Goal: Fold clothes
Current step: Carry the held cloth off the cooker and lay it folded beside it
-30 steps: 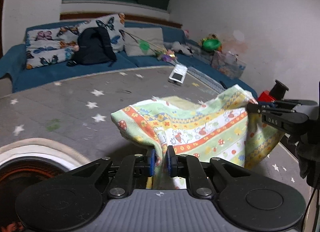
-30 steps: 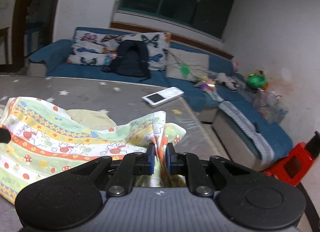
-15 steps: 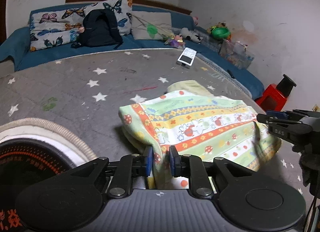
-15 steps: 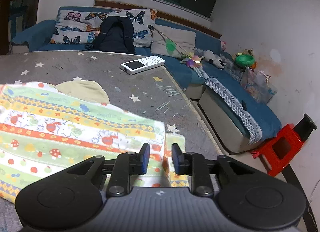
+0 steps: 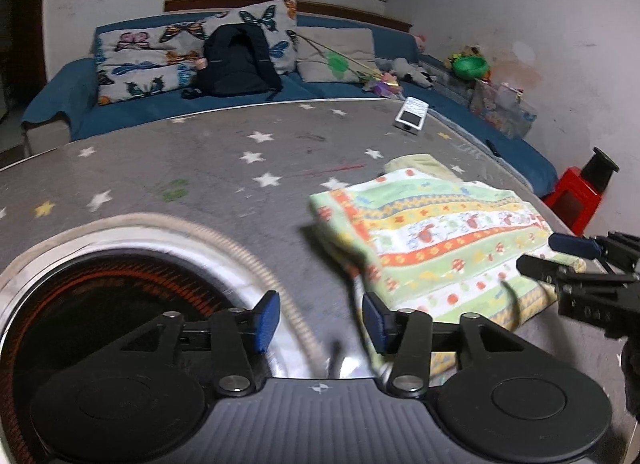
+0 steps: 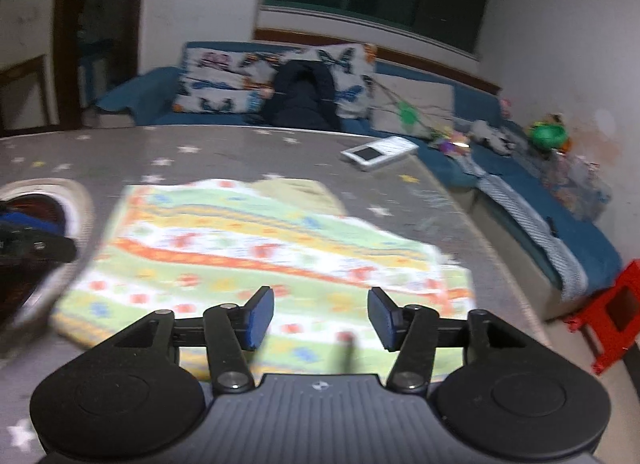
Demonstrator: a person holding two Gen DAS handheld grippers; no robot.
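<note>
A soft folded cloth printed in pale green, yellow, white and orange stripes with small mushrooms and flowers (image 5: 436,240) lies flat on the grey tabletop scattered with white stars (image 5: 224,160), toward its right side and near edge. A plain pale-yellow piece of fabric (image 5: 420,164) sticks out from under the cloth's far edge. The cloth's left edge looks thick and rounded where the layers double over; its surface is lightly creased.

The left tongs (image 5: 320,320), black arms with blue rubbery pads, are spread wide and hold nothing; they hover just left of the cloth's near-left corner. The right tongs (image 6: 320,318) are likewise spread apart and empty, poised over the cloth's near edge; in the left wrist view they appear at the right edge (image 5: 560,254), beside the cloth's right corner.

At the near left of the tabletop sits a round dark opening with orange-red ribbing and a pale braided rim (image 5: 120,284). A flat white rectangular handset with a dark screen (image 5: 412,116) rests near the far right edge. Beyond stands a blue sofa (image 5: 132,112) carrying butterfly-print cushions (image 5: 140,64) and a black backpack (image 5: 236,60). A red plastic stool (image 6: 616,308) stands on the floor to the right.
</note>
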